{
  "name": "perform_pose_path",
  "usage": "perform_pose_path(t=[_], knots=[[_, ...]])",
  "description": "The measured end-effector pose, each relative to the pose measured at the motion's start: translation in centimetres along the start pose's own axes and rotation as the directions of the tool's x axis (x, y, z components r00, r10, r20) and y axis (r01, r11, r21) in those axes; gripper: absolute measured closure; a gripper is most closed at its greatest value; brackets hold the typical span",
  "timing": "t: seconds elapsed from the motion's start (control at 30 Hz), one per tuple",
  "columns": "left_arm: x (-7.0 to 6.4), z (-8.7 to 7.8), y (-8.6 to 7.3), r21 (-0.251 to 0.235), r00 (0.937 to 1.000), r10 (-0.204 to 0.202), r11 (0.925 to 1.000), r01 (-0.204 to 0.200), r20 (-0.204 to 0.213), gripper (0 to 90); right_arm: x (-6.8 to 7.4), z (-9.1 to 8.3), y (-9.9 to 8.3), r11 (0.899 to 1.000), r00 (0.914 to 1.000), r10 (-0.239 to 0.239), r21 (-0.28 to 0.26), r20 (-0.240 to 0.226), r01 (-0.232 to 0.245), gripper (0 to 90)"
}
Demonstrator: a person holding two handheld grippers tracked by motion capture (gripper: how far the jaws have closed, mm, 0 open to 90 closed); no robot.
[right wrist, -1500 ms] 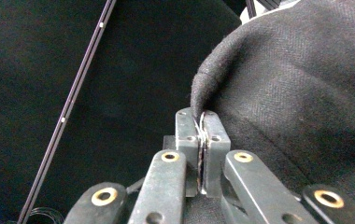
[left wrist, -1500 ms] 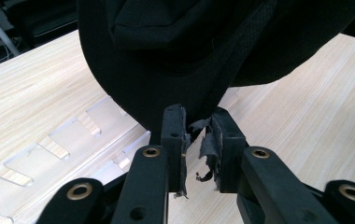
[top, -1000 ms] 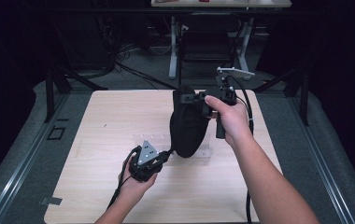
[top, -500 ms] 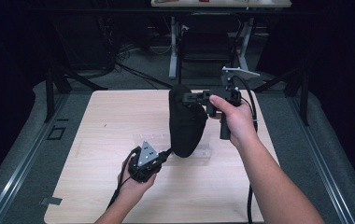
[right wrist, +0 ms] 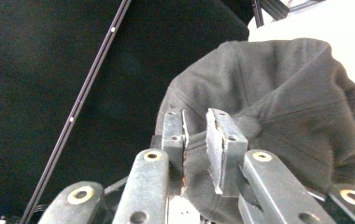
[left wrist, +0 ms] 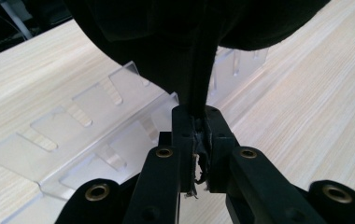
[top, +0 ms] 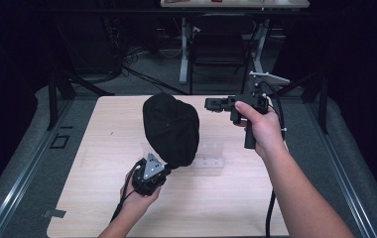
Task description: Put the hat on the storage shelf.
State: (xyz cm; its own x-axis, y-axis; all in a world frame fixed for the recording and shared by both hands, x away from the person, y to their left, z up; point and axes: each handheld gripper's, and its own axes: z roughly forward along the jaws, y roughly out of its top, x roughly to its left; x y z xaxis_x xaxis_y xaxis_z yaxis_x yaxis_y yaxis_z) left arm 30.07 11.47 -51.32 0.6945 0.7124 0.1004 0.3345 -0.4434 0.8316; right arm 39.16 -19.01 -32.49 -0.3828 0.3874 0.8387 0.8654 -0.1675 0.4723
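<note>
A wooden table (top: pixel 102 208) lies below me. A black cap (top: pixel 171 129) stands above its middle, over a clear plastic rack (top: pixel 209 156). My left gripper (left wrist: pixel 196 140) pinches the cap's lower edge. My right gripper (top: pixel 215 103), beside the cap, is parted and empty. I should keep that pinch firm.

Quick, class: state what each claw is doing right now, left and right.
Left claw: shut on the black cap.
Right claw: open, holding nothing, with the cap just beyond its jaws.
</note>
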Motion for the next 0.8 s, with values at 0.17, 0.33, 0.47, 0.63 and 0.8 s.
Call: perform_pose_path(t=[0.17,0.33,0.47,0.63,0.8], knots=[[0.5,0.4,-1.0,0.018,0.9992,-0.04,0.999,0.04,0.007,85.4,0.1,-0.3,-0.1,1.0,1.0,-0.002,-0.001,0.002,0.002,77.3],[0.9,0.4,-1.4,0.01,0.9972,-0.073,0.9973,0.073,0.014,85.1,-0.1,-0.9,-0.2,1.0,1.0,-0.002,-0.01,0.004,0.002,77.2],[0.9,0.5,-1.9,0.007,0.9965,-0.081,0.9967,0.081,0.018,85.0,-0.2,-1.2,-0.3,1.0,1.0,0.002,-0.017,0.009,-0.002,76.9],[1.1,0.5,-2.5,-0.003,0.995,-0.096,0.9954,0.096,0.026,84.8,-0.5,-1.8,-0.4,1.0,0.9998,0.006,-0.028,0.017,-0.006,76.7],[1.1,0.4,-2.8,-0.01,0.9929,-0.114,0.9934,0.114,0.033,84.1,-0.6,-2.4,-0.6,0.999,0.9997,-0.005,-0.033,0.026,0.006,76.4]])
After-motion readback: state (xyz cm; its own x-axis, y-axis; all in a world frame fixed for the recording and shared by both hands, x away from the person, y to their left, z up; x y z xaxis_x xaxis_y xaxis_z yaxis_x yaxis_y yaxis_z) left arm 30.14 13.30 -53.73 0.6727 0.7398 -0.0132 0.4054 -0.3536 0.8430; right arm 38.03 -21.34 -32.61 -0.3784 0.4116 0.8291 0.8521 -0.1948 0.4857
